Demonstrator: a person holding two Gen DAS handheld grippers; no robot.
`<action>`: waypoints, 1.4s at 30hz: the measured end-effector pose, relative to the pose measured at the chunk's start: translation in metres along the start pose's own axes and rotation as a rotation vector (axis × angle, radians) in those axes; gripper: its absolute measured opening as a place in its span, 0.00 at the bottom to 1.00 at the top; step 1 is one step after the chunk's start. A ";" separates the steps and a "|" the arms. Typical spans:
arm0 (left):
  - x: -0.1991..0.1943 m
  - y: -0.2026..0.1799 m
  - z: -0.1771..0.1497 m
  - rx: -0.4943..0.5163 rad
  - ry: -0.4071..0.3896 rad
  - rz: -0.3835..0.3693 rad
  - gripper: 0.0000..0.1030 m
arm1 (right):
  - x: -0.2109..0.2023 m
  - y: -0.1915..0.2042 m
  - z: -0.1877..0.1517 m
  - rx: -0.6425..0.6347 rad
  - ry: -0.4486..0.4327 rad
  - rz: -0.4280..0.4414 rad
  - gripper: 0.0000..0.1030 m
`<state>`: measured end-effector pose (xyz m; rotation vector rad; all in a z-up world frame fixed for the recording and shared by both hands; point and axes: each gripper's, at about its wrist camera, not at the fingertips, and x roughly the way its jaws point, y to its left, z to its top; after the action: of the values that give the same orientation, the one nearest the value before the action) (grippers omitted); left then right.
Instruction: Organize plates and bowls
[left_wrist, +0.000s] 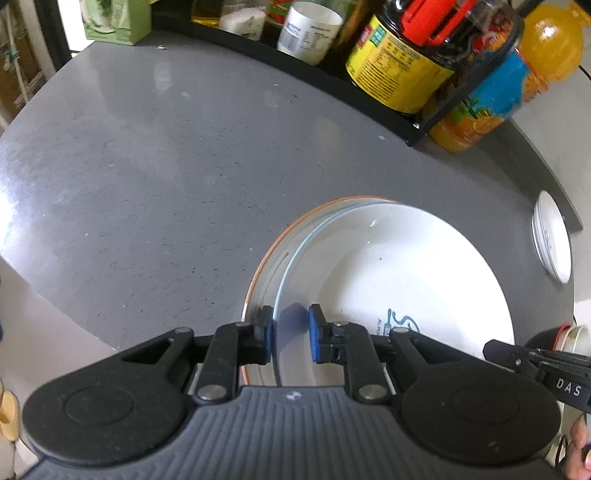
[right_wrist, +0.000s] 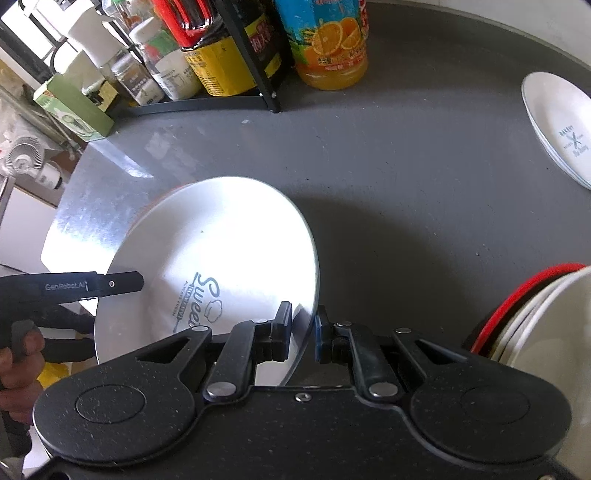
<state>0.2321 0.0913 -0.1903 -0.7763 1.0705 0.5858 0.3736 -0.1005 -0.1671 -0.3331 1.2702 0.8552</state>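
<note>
- The left gripper (left_wrist: 290, 332) straddles the left rim of the white plate (left_wrist: 399, 280); its blue pads (left_wrist: 314, 334) sit on either side of that rim with a small gap showing on the inner side, so I cannot tell whether they actually pinch it.
- The white plate is glossy, with a thin pale-blue rim line and dark blue "Sweet" lettering (right_wrist: 201, 302) near its middle; it rests on an orange-rimmed plate (left_wrist: 258, 280) that peeks out at its left, near the front edge of the grey countertop (left_wrist: 166, 155).
- The right gripper (right_wrist: 303, 328) brackets the plate's right rim, its jaws slightly apart, with contact unclear.
- Stacked bowls (right_wrist: 535, 325), one red-rimmed, sit at the front right.
- A small stack of white plates (right_wrist: 565, 129) marked "Bakery" lies by the countertop's right edge.
</note>
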 end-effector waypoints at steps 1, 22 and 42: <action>0.001 0.000 0.000 0.009 0.003 -0.005 0.17 | 0.000 0.000 0.000 0.009 -0.001 -0.004 0.12; 0.015 -0.002 0.014 0.100 0.112 -0.082 0.33 | -0.004 0.003 -0.008 0.096 -0.068 -0.096 0.10; -0.006 -0.008 0.016 0.122 0.092 -0.036 0.49 | 0.011 0.005 -0.006 0.061 -0.038 -0.071 0.12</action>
<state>0.2449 0.0986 -0.1786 -0.7201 1.1637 0.4531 0.3664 -0.0969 -0.1784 -0.3100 1.2401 0.7576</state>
